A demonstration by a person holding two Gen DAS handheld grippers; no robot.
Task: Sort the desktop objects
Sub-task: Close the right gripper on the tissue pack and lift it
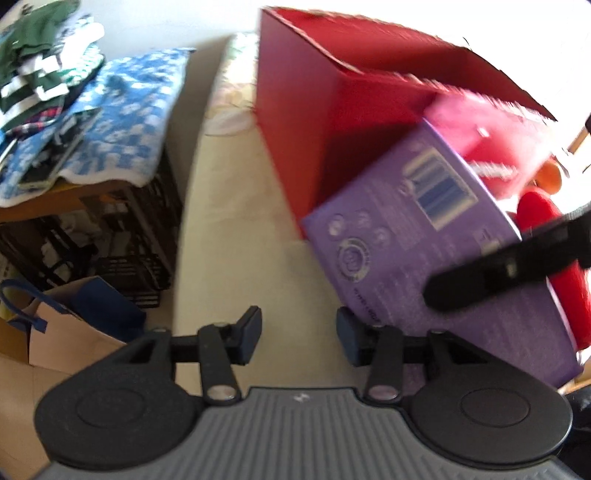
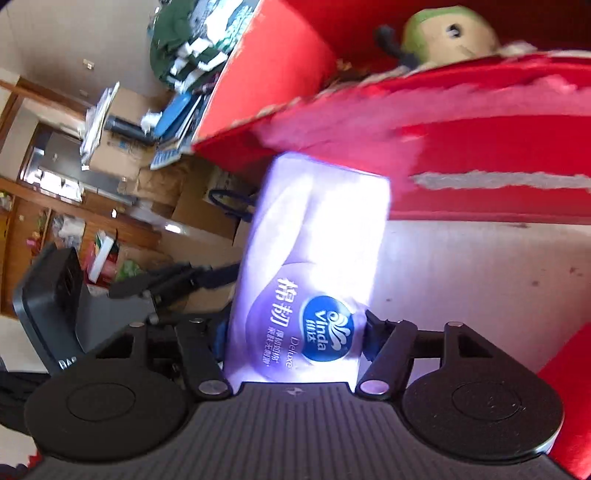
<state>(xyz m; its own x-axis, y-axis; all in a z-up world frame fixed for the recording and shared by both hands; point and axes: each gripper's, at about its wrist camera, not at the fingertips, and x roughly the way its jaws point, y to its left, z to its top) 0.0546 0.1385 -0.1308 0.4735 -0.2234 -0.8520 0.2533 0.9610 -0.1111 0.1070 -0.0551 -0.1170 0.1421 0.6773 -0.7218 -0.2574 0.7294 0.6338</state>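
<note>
My right gripper [image 2: 295, 338] is shut on a purple Vinda tissue box [image 2: 310, 258] and holds it tilted by the open red box [image 2: 461, 122]. A green and tan plush toy [image 2: 447, 35] lies inside the red box. In the left wrist view the tissue box [image 1: 417, 236] leans against the red box [image 1: 332, 110], with one right gripper finger [image 1: 498, 269] across it. My left gripper [image 1: 299, 338] is open and empty above the cream table [image 1: 236, 240], just left of the tissue box.
A blue and white patterned cloth [image 1: 122, 110] with clothes and a phone lies on a side stand at left. Black crates [image 1: 110, 240] and a paper bag [image 1: 74, 325] sit below it. A red object [image 1: 565, 288] lies behind the tissue box.
</note>
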